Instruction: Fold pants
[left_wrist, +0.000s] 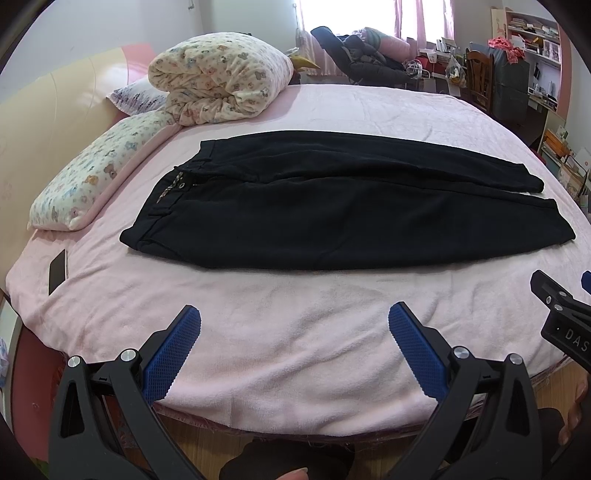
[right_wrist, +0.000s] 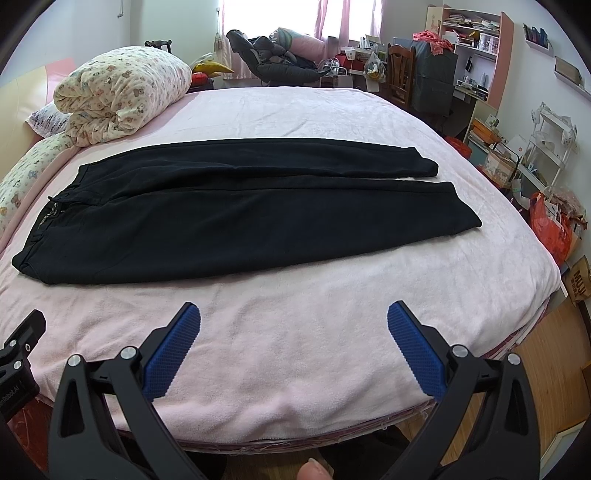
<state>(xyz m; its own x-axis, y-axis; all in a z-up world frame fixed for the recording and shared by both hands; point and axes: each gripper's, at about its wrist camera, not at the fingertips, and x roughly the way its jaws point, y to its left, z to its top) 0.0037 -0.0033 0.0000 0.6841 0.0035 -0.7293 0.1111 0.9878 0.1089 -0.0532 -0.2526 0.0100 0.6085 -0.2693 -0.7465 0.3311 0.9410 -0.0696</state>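
Note:
Black pants (left_wrist: 332, 206) lie flat on the pink bed cover (left_wrist: 295, 343), waistband to the left, both legs side by side pointing right. They also show in the right wrist view (right_wrist: 229, 214). My left gripper (left_wrist: 294, 321) is open and empty, above the bed's near edge, short of the pants. My right gripper (right_wrist: 293, 319) is open and empty, also near the front edge, short of the pants. The right gripper's body (left_wrist: 561, 314) shows at the right edge of the left wrist view.
A rolled floral quilt (left_wrist: 218, 77) and pillows (left_wrist: 92, 173) lie at the bed's left end. A dark phone (left_wrist: 58, 271) lies on the left near corner. Chairs, shelves and clutter (right_wrist: 461, 74) stand beyond the bed and right. Wooden floor (right_wrist: 546, 354) is below.

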